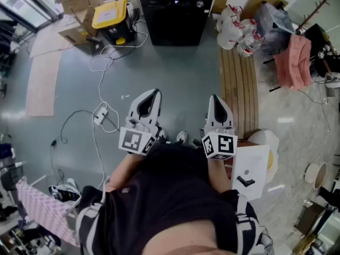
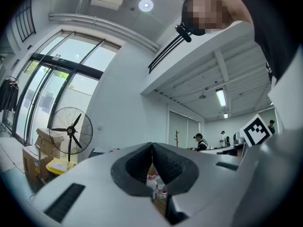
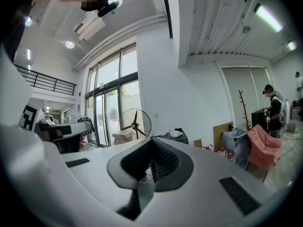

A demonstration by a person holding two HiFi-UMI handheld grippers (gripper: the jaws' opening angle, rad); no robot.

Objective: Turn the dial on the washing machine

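The washing machine [image 1: 172, 12] is a black box standing at the far end of the grey floor, with a small round dial [image 1: 199, 4] on its top edge. In the right gripper view the washing machine [image 3: 173, 137] shows as a dark block with a cloth on top, far beyond the jaws. My left gripper [image 1: 155, 93] and right gripper [image 1: 215, 97] are held close to the body, pointing toward the machine and well short of it. Both are shut with nothing between them, as the left gripper [image 2: 152, 145] and right gripper [image 3: 152, 141] show in their own views.
A slatted wooden bench [image 1: 239, 84] runs along the right, with bags of bottles [image 1: 236, 31] at its far end. Cables [image 1: 101, 73] and a power strip [image 1: 100, 114] lie on the floor at left. A yellow-lidded box [image 1: 110, 16] and a standing fan [image 3: 135, 123] are beside the machine.
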